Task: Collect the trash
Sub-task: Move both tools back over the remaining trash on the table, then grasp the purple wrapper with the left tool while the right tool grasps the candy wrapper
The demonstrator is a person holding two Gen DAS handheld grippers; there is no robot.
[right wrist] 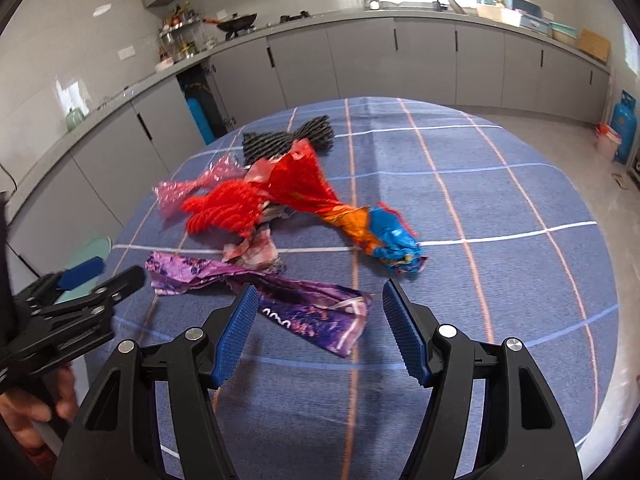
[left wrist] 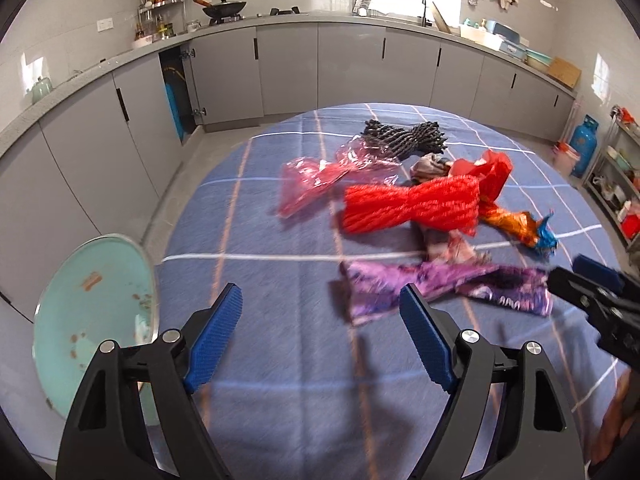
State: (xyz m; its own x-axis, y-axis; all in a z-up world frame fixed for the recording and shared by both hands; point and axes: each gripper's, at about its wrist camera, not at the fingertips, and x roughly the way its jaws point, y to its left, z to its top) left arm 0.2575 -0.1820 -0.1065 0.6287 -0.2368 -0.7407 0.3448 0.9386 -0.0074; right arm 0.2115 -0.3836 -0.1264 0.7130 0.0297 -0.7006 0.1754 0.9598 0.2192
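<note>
A heap of trash lies on the blue checked tablecloth (left wrist: 280,360): a purple wrapper (left wrist: 448,284) (right wrist: 304,304) nearest, a red foam net (left wrist: 412,204) (right wrist: 228,204), a pink clear bag (left wrist: 316,176) (right wrist: 188,188), a black foam net (left wrist: 404,136) (right wrist: 288,136), a red bag (right wrist: 300,184) and an orange-blue wrapper (left wrist: 520,224) (right wrist: 384,240). My left gripper (left wrist: 320,340) is open and empty, short of the purple wrapper. My right gripper (right wrist: 316,332) is open, hovering over the purple wrapper's near end; it also shows in the left wrist view (left wrist: 588,284).
A teal round bin lid (left wrist: 96,316) stands off the table's left edge. Grey kitchen cabinets (left wrist: 352,68) run along the back and left. A blue gas cylinder (left wrist: 584,144) and a shelf rack (left wrist: 620,184) stand at the right.
</note>
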